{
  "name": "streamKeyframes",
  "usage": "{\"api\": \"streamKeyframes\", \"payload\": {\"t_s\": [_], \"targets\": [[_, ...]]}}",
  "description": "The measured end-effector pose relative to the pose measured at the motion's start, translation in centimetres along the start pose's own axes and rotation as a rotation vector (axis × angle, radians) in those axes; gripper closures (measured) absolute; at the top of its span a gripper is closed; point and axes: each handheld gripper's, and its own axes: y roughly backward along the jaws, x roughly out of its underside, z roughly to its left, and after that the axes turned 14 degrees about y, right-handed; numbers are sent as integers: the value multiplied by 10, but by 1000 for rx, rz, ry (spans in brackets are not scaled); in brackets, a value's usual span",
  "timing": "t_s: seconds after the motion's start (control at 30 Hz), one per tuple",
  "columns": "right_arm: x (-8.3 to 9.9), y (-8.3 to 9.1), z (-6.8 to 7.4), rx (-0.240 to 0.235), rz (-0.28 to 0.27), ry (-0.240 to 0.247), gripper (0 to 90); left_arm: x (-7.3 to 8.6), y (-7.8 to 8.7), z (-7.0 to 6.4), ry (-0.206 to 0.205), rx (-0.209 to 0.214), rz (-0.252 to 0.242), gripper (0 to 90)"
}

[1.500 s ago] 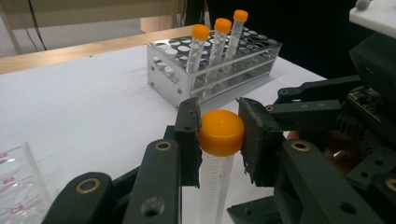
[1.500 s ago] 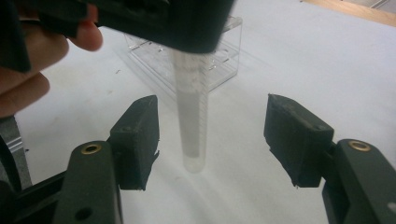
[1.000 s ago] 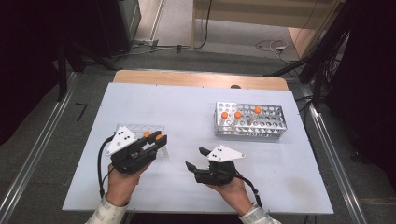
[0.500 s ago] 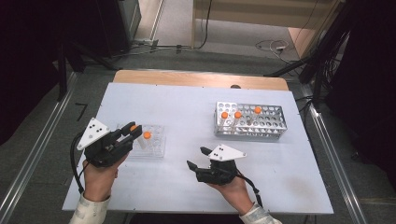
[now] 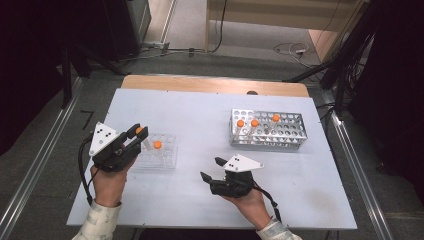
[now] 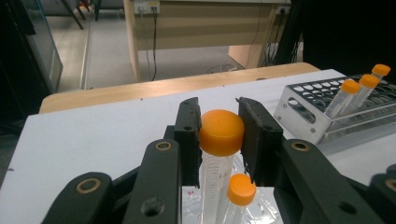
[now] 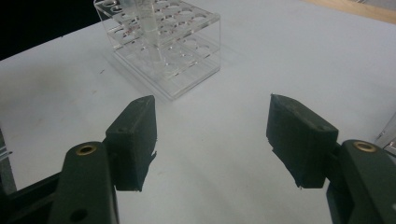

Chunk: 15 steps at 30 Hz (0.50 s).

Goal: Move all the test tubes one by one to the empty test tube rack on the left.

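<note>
My left gripper [image 5: 137, 134] is shut on the orange cap of a clear tube [image 6: 221, 132], held upright at the left edge of a clear plastic rack [image 5: 167, 159]. The tube's lower end is hidden behind the jaws. A second orange-capped tube [image 5: 157, 144] stands in that rack, also seen as the lower tube [image 6: 241, 189] just past the jaws. My right gripper [image 5: 212, 170] rests low near the table's front, open and holding nothing [image 7: 212, 140]. It points toward the clear rack [image 7: 163, 42].
A metal rack [image 5: 290, 131] stands at the back right of the white table [image 5: 200, 115] and holds three orange-capped tubes [image 5: 254, 123]. A wooden strip [image 5: 215, 84] runs along the table's far edge. Dark equipment and cables surround the table.
My left hand has swung left from above the clear rack to its left edge, the capped tube still between the jaws. The right gripper has stayed put.
</note>
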Motion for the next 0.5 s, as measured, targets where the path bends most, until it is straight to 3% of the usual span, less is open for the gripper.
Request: {"api": "streamKeyframes", "payload": {"t_s": [0.5], "targets": [[1, 2, -1, 5, 0, -6, 319, 18, -15, 1, -10, -22, 43, 695]]}}
